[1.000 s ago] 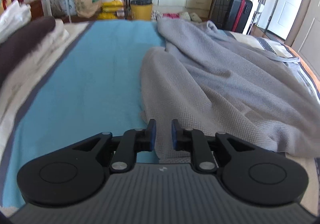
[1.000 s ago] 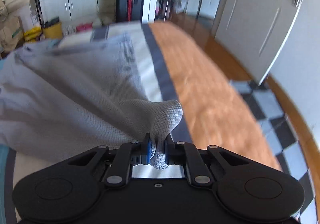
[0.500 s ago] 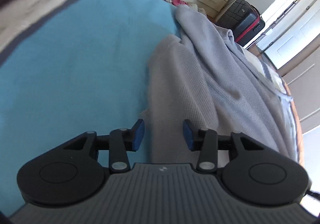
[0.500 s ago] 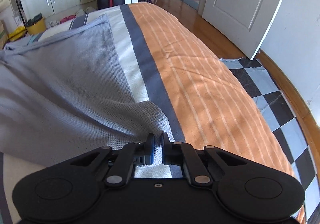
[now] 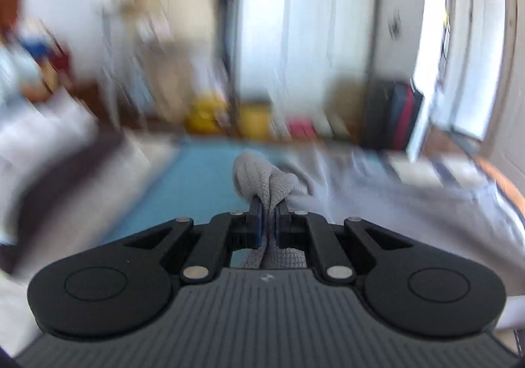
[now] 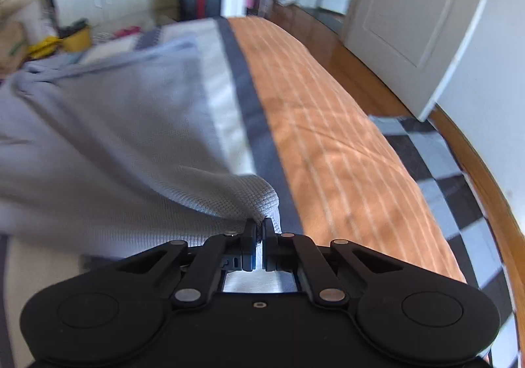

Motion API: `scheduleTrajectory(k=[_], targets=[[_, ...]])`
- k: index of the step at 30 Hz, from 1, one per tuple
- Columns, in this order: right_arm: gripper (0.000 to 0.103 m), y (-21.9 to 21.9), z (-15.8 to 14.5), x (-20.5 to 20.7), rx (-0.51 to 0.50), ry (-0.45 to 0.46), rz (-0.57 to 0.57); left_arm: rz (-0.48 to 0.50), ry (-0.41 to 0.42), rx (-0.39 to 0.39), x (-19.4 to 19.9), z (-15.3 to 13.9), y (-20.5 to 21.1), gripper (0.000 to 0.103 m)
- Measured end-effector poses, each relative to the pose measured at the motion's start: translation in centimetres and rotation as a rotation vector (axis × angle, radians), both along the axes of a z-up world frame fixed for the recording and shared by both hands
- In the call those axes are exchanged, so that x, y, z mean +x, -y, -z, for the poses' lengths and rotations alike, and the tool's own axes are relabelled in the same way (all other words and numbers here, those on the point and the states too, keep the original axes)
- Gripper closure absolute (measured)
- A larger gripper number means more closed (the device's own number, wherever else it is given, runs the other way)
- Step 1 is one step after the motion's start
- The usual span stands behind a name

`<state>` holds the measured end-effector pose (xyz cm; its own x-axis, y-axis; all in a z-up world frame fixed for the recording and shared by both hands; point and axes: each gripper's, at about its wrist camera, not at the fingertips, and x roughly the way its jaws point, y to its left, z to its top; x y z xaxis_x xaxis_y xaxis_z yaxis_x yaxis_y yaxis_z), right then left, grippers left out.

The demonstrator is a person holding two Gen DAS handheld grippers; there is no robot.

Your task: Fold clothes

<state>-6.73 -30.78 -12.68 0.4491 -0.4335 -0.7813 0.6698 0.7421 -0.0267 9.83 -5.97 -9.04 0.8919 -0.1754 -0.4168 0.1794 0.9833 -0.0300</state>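
A grey waffle-knit garment (image 6: 131,138) lies spread over the bed. My left gripper (image 5: 269,214) is lifted above the bed's blue stripe (image 5: 197,177), and its jaws are closing on a bunched fold of the grey garment (image 5: 262,177) that sticks up between the pads. In the right wrist view, my right gripper (image 6: 260,227) points down at the bed beside the dark grey stripe (image 6: 252,99). Its jaws are closing tight on a corner of the same garment. The left wrist view is badly blurred.
The bedspread has an orange striped band (image 6: 328,138) at its right edge. A checkered rug (image 6: 459,177) and a white door (image 6: 410,17) lie beyond it. Stacked folded laundry (image 5: 49,151) sits at the left. A suitcase (image 5: 393,115) and a yellow bin (image 5: 254,118) stand past the bed.
My left gripper opened, dipped to the garment's edge, closed on a fold and rose with it. My right gripper tightened on its corner of the garment and stayed almost in place.
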Motion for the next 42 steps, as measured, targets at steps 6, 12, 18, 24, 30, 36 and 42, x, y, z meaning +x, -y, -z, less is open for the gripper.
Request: scheduleTrajectory(k=[6,12,18,24,30,36,42], targets=[[0.101,-0.2,0.8,-0.2,-0.022,-0.035,-0.001,-0.004,-0.365,0.029,1.3,5.0,-1.3,0.096],[0.101,0.6,0.6,-1.3,0.014,0.011,0.032,-0.007,-0.378,0.031,1.0,5.3,-1.8,0.096],[0.101,-1.3,1.8,0.7,-0.066,-0.165,-0.01,0.082,-0.458,0.062,1.4,5.5,-3.1,0.096],[0.101,0.5,3.5,1.0,-0.079,-0.276,0.061,0.142,-0.507,0.013,2.2,5.2,-4.6,0.095],[0.092,1.5,1.7,-1.3,-0.163,-0.251,0.132,0.116,-0.408,-0.051,2.4,1.5,-6.9,0.089],[0.067,1.7,-0.5,0.3,0.053,0.023,0.004,0.096,-0.261,-0.04,4.6,-2.6,-8.6,0.059],[0.035,1.3,-3.5,10.2,0.081,0.056,-0.277,0.31,-0.38,-0.092,15.8,0.7,-3.6,0.06]])
